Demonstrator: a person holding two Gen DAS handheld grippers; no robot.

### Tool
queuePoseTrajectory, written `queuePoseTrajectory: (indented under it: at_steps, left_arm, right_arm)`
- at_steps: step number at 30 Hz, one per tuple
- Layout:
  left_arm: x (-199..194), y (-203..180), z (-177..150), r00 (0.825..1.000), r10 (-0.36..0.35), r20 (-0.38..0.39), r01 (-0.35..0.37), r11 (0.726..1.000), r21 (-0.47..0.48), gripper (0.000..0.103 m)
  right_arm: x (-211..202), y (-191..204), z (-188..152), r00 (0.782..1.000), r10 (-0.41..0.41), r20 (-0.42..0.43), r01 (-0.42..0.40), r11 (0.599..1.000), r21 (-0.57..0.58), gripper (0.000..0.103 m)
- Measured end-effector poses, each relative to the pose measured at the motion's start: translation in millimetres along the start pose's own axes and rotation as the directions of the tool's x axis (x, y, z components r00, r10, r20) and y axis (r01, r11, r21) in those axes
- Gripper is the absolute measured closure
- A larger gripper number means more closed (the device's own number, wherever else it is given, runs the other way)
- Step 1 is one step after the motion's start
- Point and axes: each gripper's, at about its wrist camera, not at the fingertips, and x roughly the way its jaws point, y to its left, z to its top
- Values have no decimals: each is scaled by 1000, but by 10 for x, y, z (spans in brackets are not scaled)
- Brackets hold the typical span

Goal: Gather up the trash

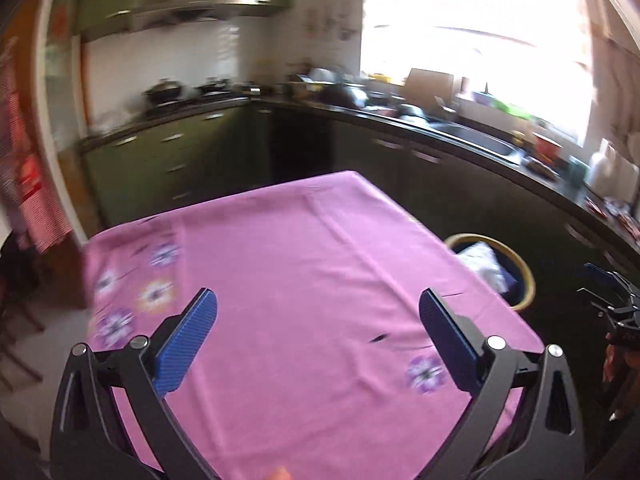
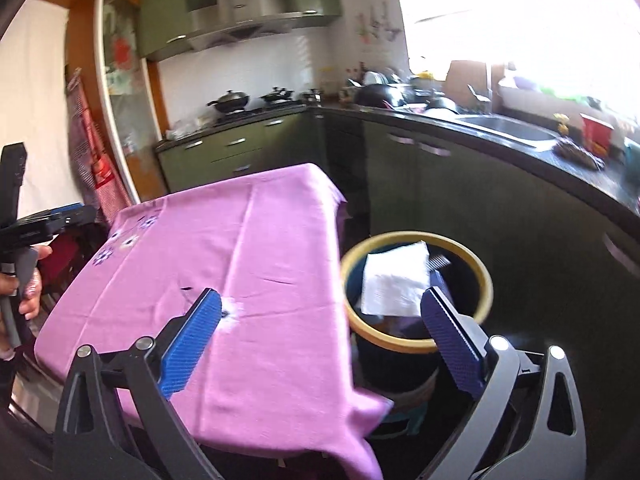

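Pink cloth (image 1: 304, 280) covers my bench, hiding its top, and the kitchen behind is blurred. Beside it stands the yellow-rimmed bin (image 2: 416, 344), white paper (image 2: 396, 284) lying inside. My left gripper (image 1: 318, 340) and right gripper (image 2: 322, 340) both gape wide, holding nothing.

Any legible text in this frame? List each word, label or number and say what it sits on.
None can be read.
Wall stickers by the window: blurred, no letters made out.
Red decoration on the glass door: blurred.
Red container on the counter: no print legible.
White paper in the bin: blank as seen.
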Motion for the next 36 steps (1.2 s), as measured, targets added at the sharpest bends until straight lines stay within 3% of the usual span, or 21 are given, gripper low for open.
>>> queuePoseTrajectory:
  at_steps: [4, 9, 18, 36]
  left_arm:
    - [-365, 347, -188, 991, 135, 19, -134, 989, -60, 6]
    - [-699, 563, -420, 979, 203, 18, -200, 973, -120, 6]
    - [-1052, 601, -581, 973, 224, 63, -210, 963, -170, 6]
    - [-1192, 422, -668, 975, 208, 82, -197, 972, -128, 6]
  right_arm:
    - [29, 277, 37, 1000, 20, 6, -20, 999, -30, 5]
    - [-27, 476, 87, 1000, -4, 17, 5, 999, -42, 5]
    - [-405, 457, 39, 997, -62, 37, 63, 998, -27, 5]
    - [-735, 455, 5, 993, -64, 96, 66, 998, -16, 5]
